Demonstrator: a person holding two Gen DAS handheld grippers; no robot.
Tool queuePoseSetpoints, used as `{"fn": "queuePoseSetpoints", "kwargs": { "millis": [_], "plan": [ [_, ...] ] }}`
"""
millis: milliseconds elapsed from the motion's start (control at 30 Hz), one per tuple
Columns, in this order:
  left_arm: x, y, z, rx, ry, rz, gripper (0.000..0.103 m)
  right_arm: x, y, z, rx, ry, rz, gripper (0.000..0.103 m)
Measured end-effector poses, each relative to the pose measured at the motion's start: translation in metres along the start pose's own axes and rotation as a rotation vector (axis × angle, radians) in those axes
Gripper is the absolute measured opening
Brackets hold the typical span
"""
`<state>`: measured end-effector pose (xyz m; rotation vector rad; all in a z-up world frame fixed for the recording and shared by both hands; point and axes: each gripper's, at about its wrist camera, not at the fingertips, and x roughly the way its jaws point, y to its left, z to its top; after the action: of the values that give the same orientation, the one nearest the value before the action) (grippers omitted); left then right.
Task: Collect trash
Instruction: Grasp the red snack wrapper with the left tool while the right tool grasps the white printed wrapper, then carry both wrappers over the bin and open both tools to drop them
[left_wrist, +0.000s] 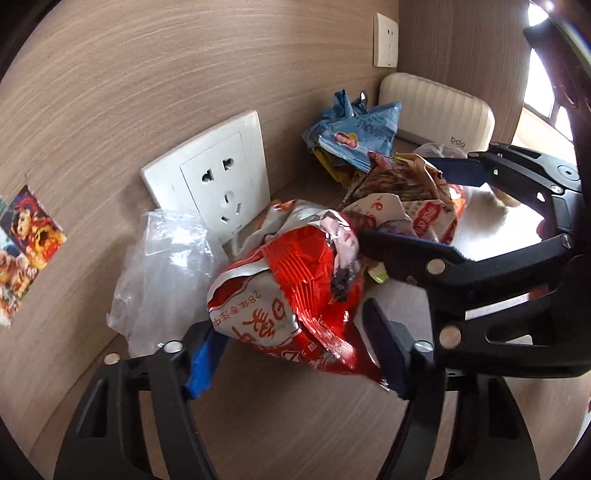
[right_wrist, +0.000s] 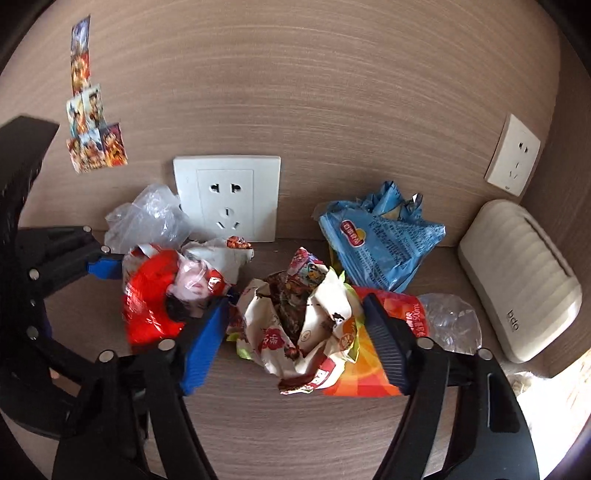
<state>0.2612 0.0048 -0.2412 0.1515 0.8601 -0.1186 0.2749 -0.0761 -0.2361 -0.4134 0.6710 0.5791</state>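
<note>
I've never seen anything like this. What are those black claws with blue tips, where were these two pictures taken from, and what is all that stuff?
There is no robot here. A person carries a two-finger tool in each hand, each with a wide-angle camera looking along its fingers. One picture comes from the left tool, the other from the right tool. Litter lies on the wooden surface, below a white wall socket: a crumpled red foil snack wrapper, a crumpled white printed wrapper, a blue snack bag, clear plastic film and a crushed clear bottle. The left tool grips the red wrapper, the right the white one.
</note>
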Motion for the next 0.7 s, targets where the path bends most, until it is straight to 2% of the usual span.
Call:
{"fn": "queuePoseSetpoints", "kwargs": {
  "millis": [67, 167, 367, 500, 700],
  "plan": [
    [0.002, 0.001, 0.003, -0.001, -0.008, -0.008, 0.062, 0.002, 0.002, 0.000, -0.011, -0.004, -0.001, 0.054],
    [-0.002, 0.003, 0.003, 0.002, -0.032, 0.001, 0.055, -0.001, 0.001, 0.000, 0.002, -0.018, 0.003, 0.050],
    [-0.035, 0.001, 0.002, 0.019, -0.102, 0.039, 0.053, -0.028, -0.009, -0.001, 0.077, -0.067, 0.040, 0.049],
    [-0.059, -0.004, 0.002, 0.027, -0.122, 0.050, 0.053, -0.056, -0.014, -0.005, 0.116, -0.110, 0.053, 0.049],
    [-0.090, -0.027, 0.001, 0.044, -0.137, 0.026, 0.053, -0.098, -0.027, -0.014, 0.164, -0.147, 0.045, 0.049]
  ]
}}
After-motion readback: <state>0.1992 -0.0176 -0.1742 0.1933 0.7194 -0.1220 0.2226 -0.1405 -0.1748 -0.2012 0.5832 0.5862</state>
